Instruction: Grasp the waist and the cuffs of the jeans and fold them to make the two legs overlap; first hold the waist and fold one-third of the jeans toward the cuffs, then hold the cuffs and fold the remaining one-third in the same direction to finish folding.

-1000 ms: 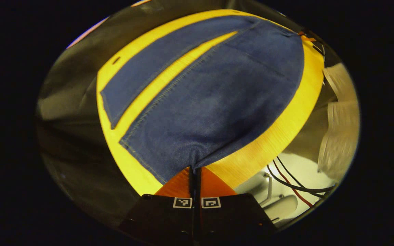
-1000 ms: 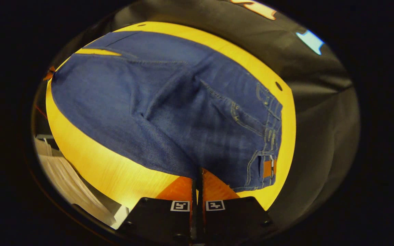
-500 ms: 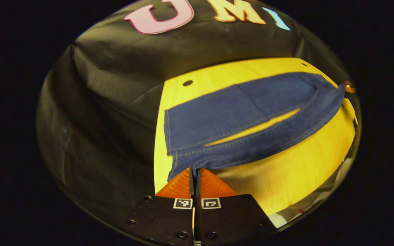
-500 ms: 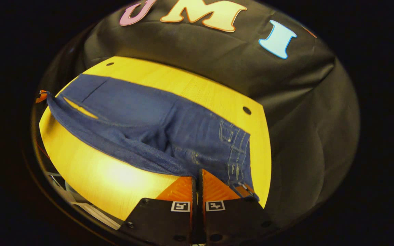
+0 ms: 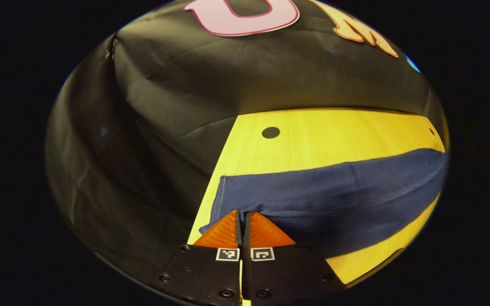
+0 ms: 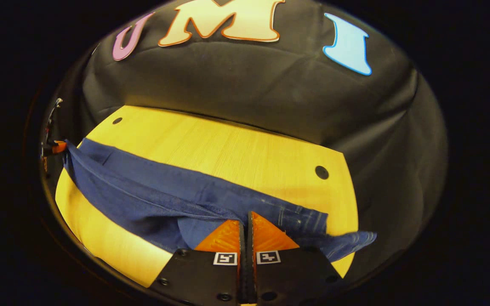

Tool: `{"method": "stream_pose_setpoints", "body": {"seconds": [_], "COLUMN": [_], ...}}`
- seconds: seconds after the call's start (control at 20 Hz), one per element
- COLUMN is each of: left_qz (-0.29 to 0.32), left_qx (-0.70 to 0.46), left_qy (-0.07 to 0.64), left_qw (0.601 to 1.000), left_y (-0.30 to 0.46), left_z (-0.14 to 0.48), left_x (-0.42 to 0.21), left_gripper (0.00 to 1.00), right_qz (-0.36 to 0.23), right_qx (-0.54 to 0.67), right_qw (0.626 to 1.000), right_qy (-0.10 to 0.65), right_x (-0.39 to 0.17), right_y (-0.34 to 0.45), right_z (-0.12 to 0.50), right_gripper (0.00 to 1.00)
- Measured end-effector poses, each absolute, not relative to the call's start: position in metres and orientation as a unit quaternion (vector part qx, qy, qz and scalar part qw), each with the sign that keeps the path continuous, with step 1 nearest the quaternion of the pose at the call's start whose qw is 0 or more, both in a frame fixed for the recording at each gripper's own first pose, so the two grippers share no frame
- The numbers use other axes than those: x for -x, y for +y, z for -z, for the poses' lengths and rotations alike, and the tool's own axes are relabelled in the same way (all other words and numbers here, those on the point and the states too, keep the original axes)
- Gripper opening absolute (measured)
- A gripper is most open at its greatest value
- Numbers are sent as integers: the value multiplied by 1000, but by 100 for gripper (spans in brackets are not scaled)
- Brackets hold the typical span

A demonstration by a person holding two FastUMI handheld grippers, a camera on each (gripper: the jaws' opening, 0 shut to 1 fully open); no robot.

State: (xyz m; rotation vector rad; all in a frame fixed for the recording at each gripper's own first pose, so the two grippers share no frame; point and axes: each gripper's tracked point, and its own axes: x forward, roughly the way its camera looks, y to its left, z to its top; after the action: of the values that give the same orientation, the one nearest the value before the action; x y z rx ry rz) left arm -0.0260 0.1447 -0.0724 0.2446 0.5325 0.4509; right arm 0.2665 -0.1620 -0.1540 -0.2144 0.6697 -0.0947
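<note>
The blue jeans (image 5: 334, 199) lie lengthwise across the yellow wooden table (image 5: 334, 131). My left gripper (image 5: 241, 213) is shut on the cuff end, holding the near leg's edge up over the far leg. In the right gripper view the jeans (image 6: 143, 195) stretch from the waist at lower right to the cuffs at far left. My right gripper (image 6: 245, 213) is shut on the waist edge, and a corner of the waistband (image 6: 351, 242) hangs past the table's right edge. The left gripper (image 6: 55, 147) shows small at the far left, at the cuff.
The black cloth wall (image 6: 249, 85) rises right behind the table and wraps both sides. Round holes (image 6: 321, 172) (image 5: 270, 132) mark the table's back corners. A strip of bare table (image 6: 100, 242) lies in front of the jeans, and a wider strip (image 6: 228, 148) behind them.
Both grippers have lifted the near leg and carried it toward the back wall. The yellow gap between the two legs has closed. Both views have tilted up toward the wall.
</note>
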Motion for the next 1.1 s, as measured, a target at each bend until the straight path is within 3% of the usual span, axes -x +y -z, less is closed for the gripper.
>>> {"method": "stream_pose_setpoints", "body": {"seconds": [0.3,0.5,0.6,0.65,0.7,0.85,1.0,1.05,1.1], "left_qz": [-237,-239,-232,-226,-226,-262,-250,-249,-246], "left_qx": [-122,-112,-77,-52,-36,-44,-25,-19,-11], "left_qy": [287,265,239,224,205,155,133,131,127], "left_qw": [920,927,940,947,952,951,959,959,961], "left_y": [144,146,143,135,129,129,129,129,129], "left_z": [67,68,65,58,46,17,25,25,25], "left_x": [30,29,26,24,25,25,21,23,22], "left_gripper": [0,0,0,16,24,94,95,95,95], "right_qz": [25,12,3,13,26,57,106,122,135], "right_qx": [87,30,-17,-33,-44,-75,-85,-82,-83], "right_qw": [916,923,926,927,931,944,945,943,939], "right_qy": [391,384,377,372,361,317,298,300,305], "right_x": [-321,-325,-326,-325,-323,-308,-270,-257,-244], "right_y": [-172,-174,-172,-175,-183,-214,-264,-283,-301], "right_z": [233,226,219,215,211,179,160,162,165], "right_gripper": [0,4,14,12,34,100,98,94,98]}}
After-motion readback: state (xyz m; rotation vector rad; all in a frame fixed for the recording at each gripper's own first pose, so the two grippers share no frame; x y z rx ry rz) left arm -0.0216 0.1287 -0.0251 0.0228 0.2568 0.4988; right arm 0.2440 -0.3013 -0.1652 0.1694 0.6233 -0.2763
